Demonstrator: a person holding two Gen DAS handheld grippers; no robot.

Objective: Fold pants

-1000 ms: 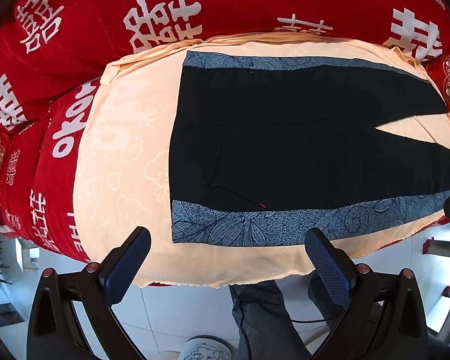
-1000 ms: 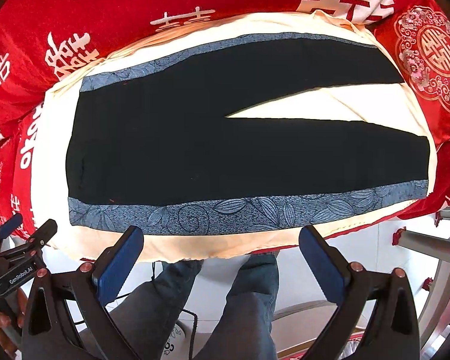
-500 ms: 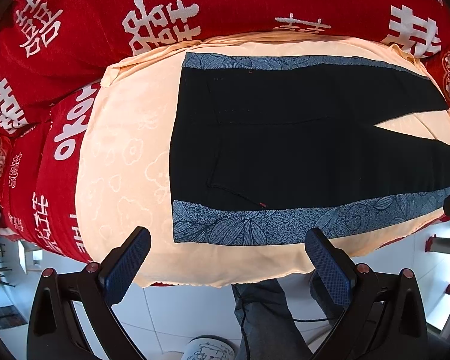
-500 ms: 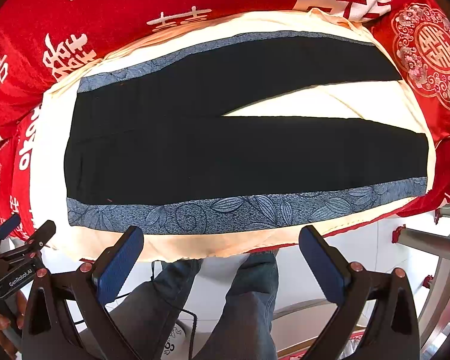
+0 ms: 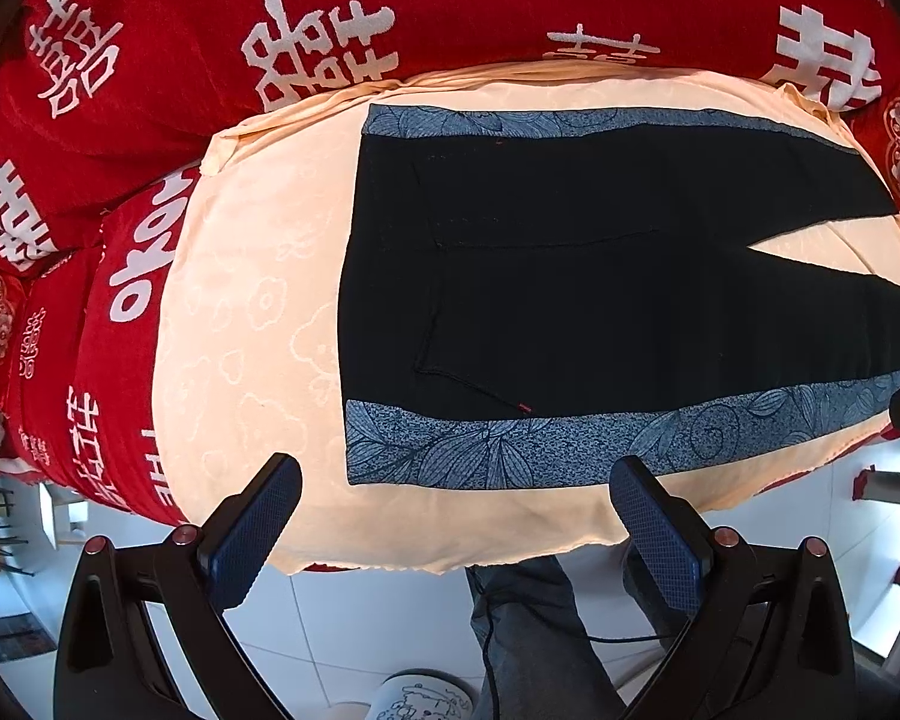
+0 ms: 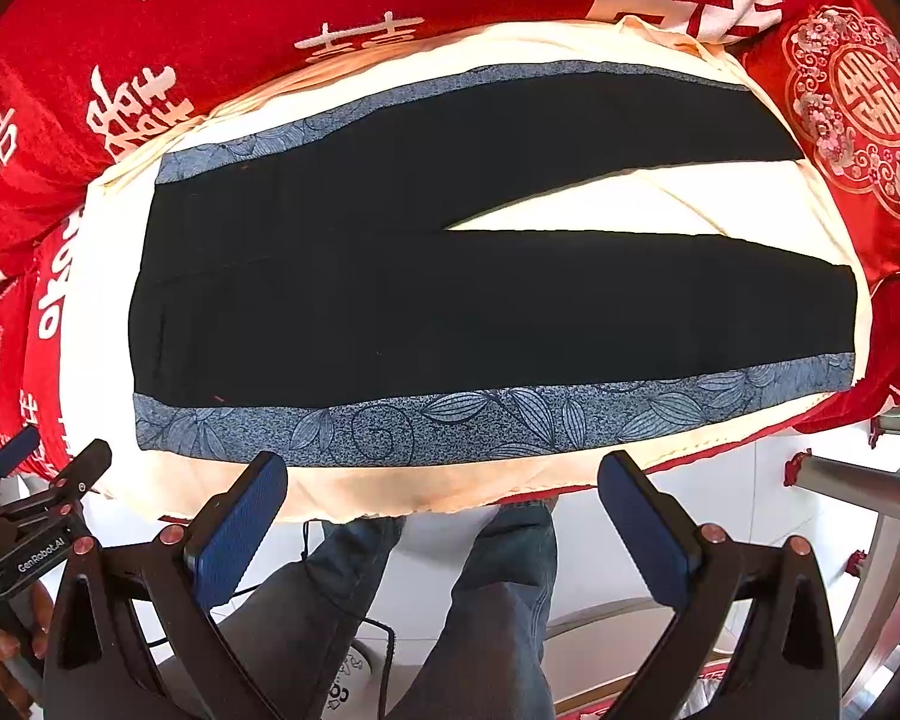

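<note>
Black pants [image 5: 570, 294] [image 6: 450, 300] with blue-grey leaf-patterned side stripes lie flat and spread on a cream cloth [image 5: 240, 312] [image 6: 660, 204], waistband to the left, both legs splayed to the right. My left gripper [image 5: 456, 474] hovers open above the near edge, close to the waistband end of the near stripe, holding nothing. My right gripper [image 6: 444, 468] is also open and empty, above the near edge by the middle of the near leg's stripe. The left gripper [image 6: 36, 456] shows at the far left of the right wrist view.
The cream cloth covers a surface draped in red fabric [image 5: 330, 12] [image 6: 270, 12] with white characters. Below the near edge are white floor tiles [image 5: 354, 630], a person's legs in jeans [image 6: 498, 600] and a thin black cable [image 6: 384, 648]. A metal frame [image 6: 858, 480] stands at the right.
Both views have shifted only slightly; the pants sit a little lower and closer in each. Both grippers stay open and the pants lie untouched.
</note>
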